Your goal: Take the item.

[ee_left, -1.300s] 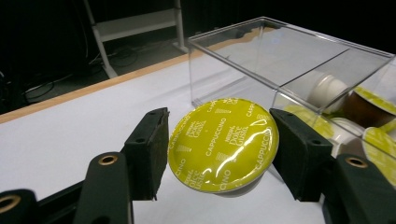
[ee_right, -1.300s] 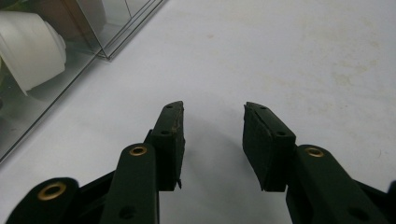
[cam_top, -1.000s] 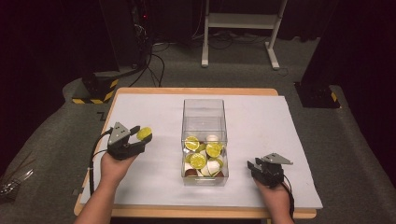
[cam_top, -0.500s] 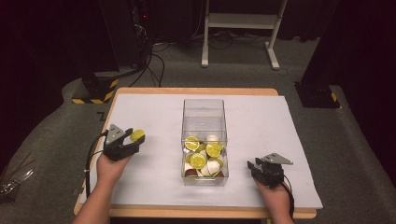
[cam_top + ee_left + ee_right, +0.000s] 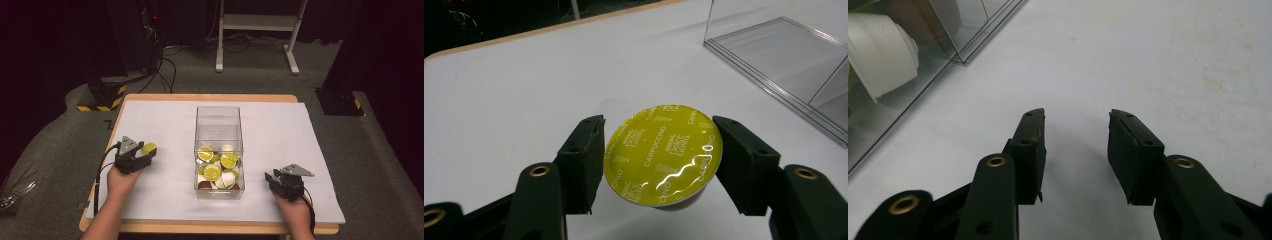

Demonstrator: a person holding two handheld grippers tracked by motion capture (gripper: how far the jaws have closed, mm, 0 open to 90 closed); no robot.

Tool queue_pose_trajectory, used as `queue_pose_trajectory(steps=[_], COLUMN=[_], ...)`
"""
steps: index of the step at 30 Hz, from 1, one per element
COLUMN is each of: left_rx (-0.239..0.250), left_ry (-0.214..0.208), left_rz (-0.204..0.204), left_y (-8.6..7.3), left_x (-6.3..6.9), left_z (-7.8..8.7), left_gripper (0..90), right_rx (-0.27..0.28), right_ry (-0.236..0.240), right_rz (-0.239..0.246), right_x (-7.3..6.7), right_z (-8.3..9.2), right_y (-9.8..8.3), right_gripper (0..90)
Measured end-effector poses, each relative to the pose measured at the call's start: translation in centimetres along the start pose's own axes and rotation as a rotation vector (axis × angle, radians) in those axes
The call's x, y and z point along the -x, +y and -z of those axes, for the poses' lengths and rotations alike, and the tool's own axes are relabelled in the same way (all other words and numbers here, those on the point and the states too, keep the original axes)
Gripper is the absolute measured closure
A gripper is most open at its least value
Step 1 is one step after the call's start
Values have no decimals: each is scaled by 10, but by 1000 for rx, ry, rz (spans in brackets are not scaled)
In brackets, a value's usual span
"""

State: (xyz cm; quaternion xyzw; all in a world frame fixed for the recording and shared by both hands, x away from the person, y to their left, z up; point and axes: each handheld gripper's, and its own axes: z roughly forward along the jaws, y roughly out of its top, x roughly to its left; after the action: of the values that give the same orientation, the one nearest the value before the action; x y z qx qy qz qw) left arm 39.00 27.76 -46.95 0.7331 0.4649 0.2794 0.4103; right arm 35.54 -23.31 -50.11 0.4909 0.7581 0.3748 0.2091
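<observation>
My left gripper (image 5: 142, 154) (image 5: 659, 155) is shut on a coffee capsule (image 5: 663, 154) (image 5: 148, 148) with a yellow-green foil lid, held low over the white table cover at the left. A clear plastic box (image 5: 219, 150) stands mid-table; several more capsules (image 5: 214, 164) lie in its near half, some yellow-lidded, some white. My right gripper (image 5: 272, 179) (image 5: 1075, 150) rests near the table's front right, its jaws apart with nothing between them. In the right gripper view a white capsule (image 5: 880, 52) shows through the box wall at upper left.
The white cover (image 5: 280, 130) spans a wooden table (image 5: 210, 98). Beyond it stand a white table frame (image 5: 257, 22), a yellow-and-black striped base (image 5: 100, 97) and cables on the grey carpet. The box's clear wall (image 5: 789, 65) lies to the right of my left gripper.
My left gripper has come down and drawn toward the table's left front with the capsule still held. The right gripper has stayed where it was.
</observation>
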Motion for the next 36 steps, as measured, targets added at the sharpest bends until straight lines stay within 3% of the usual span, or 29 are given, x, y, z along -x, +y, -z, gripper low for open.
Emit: queue_pose_trajectory(steps=[26,31,36], left_rx=[-91,-101,-87], left_ry=[12,13,9], left_rz=[-32,-46,-30], left_y=[-10,-12,-14], left_x=[6,8,7], left_z=[-25,-27,-27], left_gripper=[403,402,401], right_rx=[2,2,3], right_ry=[2,2,2], right_rz=[1,0,0], right_x=[0,0,0], right_z=[0,0,0], right_y=[0,0,0], right_gripper=[590,591,590])
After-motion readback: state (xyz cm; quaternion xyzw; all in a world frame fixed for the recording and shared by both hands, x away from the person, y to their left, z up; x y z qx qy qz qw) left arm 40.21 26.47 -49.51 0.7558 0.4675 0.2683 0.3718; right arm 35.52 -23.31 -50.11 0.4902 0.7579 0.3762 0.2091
